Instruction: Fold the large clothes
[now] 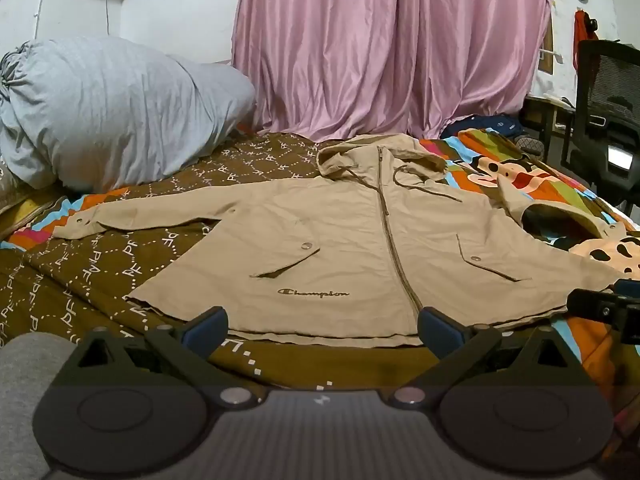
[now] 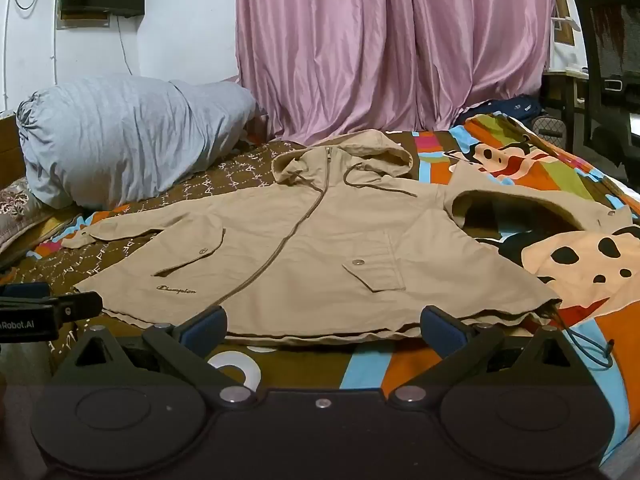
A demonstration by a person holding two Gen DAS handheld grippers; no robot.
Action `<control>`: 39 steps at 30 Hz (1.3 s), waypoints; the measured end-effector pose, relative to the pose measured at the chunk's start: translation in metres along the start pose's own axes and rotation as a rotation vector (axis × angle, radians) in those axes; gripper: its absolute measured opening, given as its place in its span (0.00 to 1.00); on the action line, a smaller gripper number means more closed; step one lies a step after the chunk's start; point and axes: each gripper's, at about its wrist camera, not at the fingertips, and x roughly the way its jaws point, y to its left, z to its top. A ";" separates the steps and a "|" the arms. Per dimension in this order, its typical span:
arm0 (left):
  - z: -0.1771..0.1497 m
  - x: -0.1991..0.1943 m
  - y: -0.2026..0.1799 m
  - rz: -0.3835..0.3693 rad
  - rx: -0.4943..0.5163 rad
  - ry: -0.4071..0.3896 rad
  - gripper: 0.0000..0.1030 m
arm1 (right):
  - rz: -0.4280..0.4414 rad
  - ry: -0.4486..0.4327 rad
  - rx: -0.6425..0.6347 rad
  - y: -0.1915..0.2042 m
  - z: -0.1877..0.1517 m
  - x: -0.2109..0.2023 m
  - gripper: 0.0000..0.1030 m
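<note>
A tan hooded zip jacket (image 1: 340, 240) lies spread front-up on the bed, hood toward the curtain, hem toward me. It also shows in the right wrist view (image 2: 312, 248). Its left sleeve (image 1: 132, 216) stretches flat to the left; its right sleeve (image 2: 532, 208) bends back on the right. My left gripper (image 1: 322, 330) is open and empty, just short of the hem near the zip bottom. My right gripper (image 2: 324, 330) is open and empty, just short of the hem below the right pocket. Each gripper shows at the edge of the other's view.
The bed has a brown patterned sheet (image 1: 100, 276) and a bright cartoon blanket (image 2: 580, 260). A big grey pillow (image 1: 116, 108) lies at the back left. A pink curtain (image 1: 392, 48) hangs behind. A black chair (image 1: 608, 112) stands at the right.
</note>
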 end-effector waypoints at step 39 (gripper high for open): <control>0.000 0.002 -0.001 0.001 0.001 0.010 1.00 | 0.005 0.008 0.018 -0.004 0.000 0.002 0.99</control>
